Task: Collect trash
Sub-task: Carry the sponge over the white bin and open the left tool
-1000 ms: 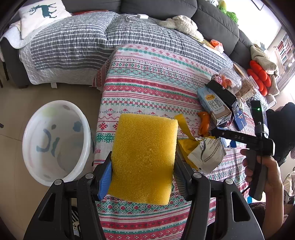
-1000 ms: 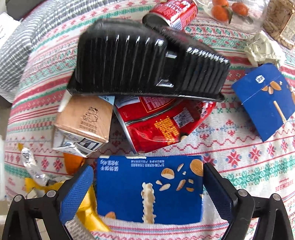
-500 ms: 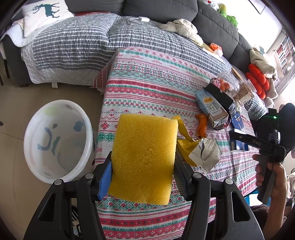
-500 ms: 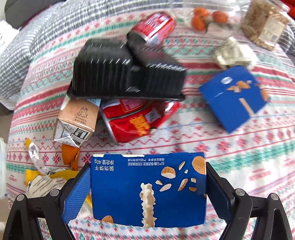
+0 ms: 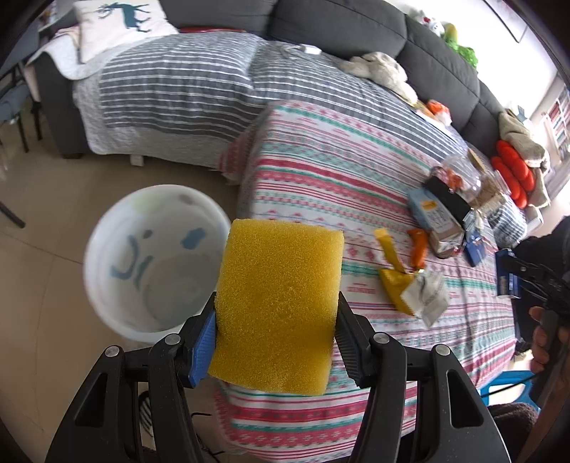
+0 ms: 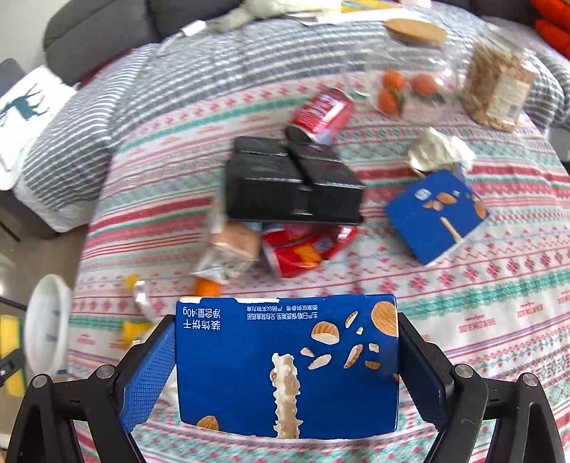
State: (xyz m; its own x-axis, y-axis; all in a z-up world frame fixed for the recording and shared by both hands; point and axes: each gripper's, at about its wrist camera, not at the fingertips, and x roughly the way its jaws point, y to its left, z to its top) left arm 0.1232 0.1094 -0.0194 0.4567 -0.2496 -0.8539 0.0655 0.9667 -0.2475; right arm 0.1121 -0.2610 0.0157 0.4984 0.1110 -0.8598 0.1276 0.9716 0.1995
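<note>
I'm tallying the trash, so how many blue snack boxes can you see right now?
2. One blue snack box is clamped in the right tongs; the other blue snack box lies flat on the patterned tablecloth, right of the black tray. More may hide under it.

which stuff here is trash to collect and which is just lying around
Part of the job:
- white bin on the floor
- blue snack box in the right gripper
- second blue snack box
- black plastic tray
- red can
- red wrapper
- crumpled milk carton

Just lying about:
- oranges
- deer pillow
- grain jar

Unclear: yellow sponge, left gripper.
</note>
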